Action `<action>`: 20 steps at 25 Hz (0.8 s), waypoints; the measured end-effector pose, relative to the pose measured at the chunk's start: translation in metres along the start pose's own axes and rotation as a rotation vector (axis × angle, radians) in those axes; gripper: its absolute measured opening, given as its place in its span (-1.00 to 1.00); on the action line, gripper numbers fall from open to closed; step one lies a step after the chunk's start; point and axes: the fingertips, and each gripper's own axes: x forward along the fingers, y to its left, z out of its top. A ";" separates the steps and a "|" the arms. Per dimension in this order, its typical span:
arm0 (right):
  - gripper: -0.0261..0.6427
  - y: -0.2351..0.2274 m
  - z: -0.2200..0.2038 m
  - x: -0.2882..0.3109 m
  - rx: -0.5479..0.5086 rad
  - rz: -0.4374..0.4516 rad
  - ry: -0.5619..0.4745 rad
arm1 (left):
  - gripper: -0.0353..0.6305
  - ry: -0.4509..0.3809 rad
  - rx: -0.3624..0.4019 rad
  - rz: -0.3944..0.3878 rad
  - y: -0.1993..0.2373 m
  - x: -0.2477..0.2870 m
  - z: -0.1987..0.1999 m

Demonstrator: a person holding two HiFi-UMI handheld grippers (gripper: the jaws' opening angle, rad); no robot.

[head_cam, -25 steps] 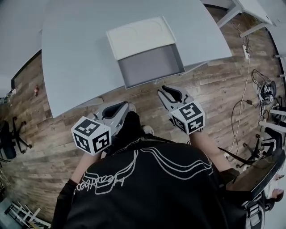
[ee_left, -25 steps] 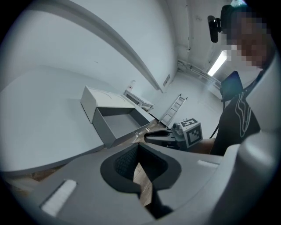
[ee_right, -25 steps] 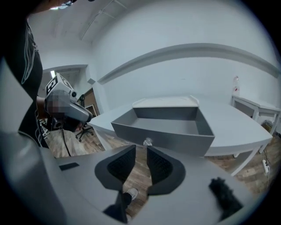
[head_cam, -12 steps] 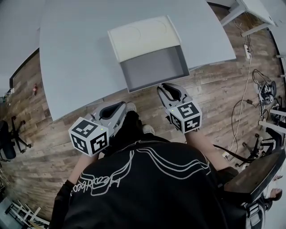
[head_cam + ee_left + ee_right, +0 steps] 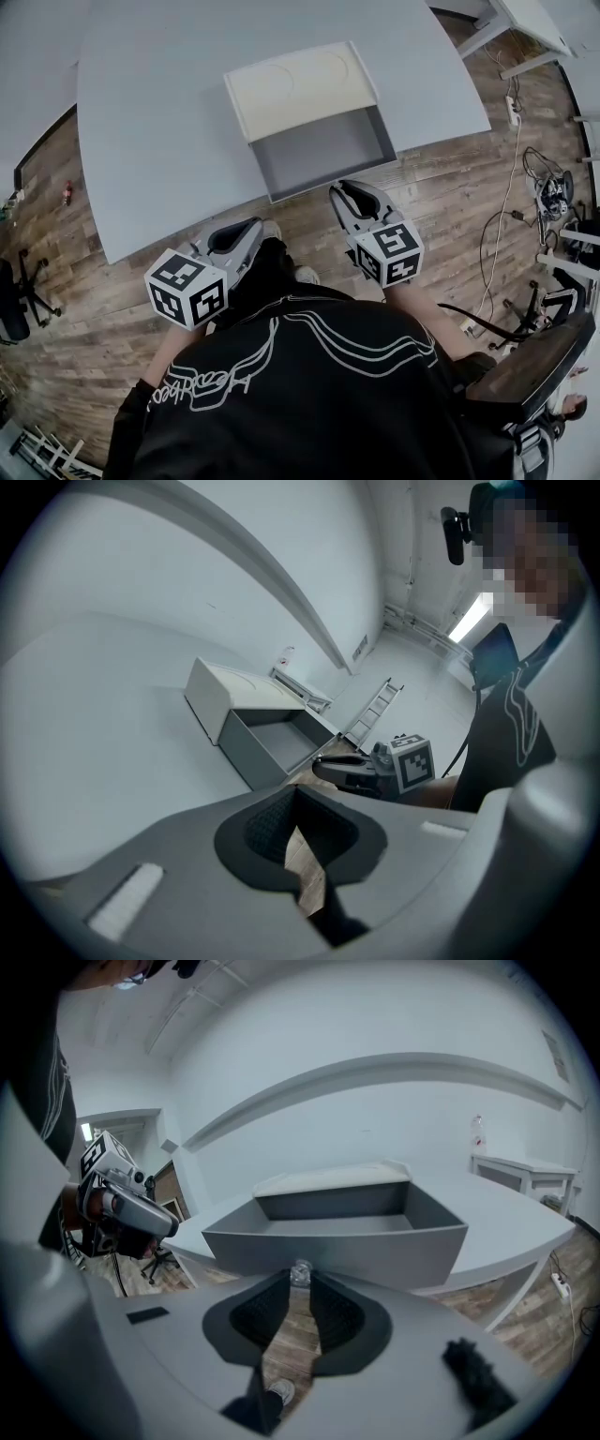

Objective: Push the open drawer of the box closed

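Observation:
A cream-topped box (image 5: 295, 84) sits on the pale grey table (image 5: 159, 122), its grey drawer (image 5: 323, 150) pulled out over the table's near edge and empty. My right gripper (image 5: 339, 190) is shut, its tips right at the drawer's front panel (image 5: 337, 1246), beside a small clear knob (image 5: 300, 1272). My left gripper (image 5: 246, 228) is shut too and hangs lower left, over the floor and clear of the table. In the left gripper view the box (image 5: 225, 691) and drawer (image 5: 272, 747) lie ahead, with the right gripper (image 5: 323, 764) at the drawer's front.
Wooden floor lies below the table edge. An office chair (image 5: 14, 300) stands far left, cables (image 5: 553, 192) and a black chair (image 5: 534, 366) at right, white table legs (image 5: 497, 23) at top right. My own torso fills the bottom of the head view.
My right gripper has edged forward to the drawer's front panel. The left gripper has barely moved. The drawer looks as far out as before.

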 end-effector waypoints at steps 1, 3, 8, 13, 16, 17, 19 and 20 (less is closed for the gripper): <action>-0.70 -0.001 0.001 0.001 0.000 -0.001 -0.001 | -0.88 0.002 -0.002 0.001 0.002 0.001 0.000; -0.70 -0.002 0.005 0.006 0.000 0.000 -0.002 | -0.88 0.004 -0.008 0.002 0.006 0.002 -0.001; -0.70 -0.005 0.014 0.018 0.011 -0.012 -0.005 | -0.88 -0.006 -0.024 -0.007 0.016 0.003 0.004; -0.70 -0.018 0.028 0.034 0.021 -0.026 0.009 | -0.88 -0.008 -0.028 -0.015 0.026 0.007 0.015; -0.70 -0.022 0.037 0.046 0.040 -0.036 0.015 | -0.88 -0.009 -0.030 -0.017 0.032 0.007 0.021; -0.70 -0.023 0.039 0.049 0.049 -0.040 0.018 | -0.88 -0.008 -0.030 -0.019 0.034 0.007 0.022; -0.70 -0.025 0.043 0.054 0.065 -0.044 0.025 | -0.88 -0.007 -0.031 -0.021 0.038 0.007 0.025; -0.70 -0.026 0.045 0.057 0.074 -0.042 0.027 | -0.88 -0.007 -0.032 -0.022 0.040 0.007 0.026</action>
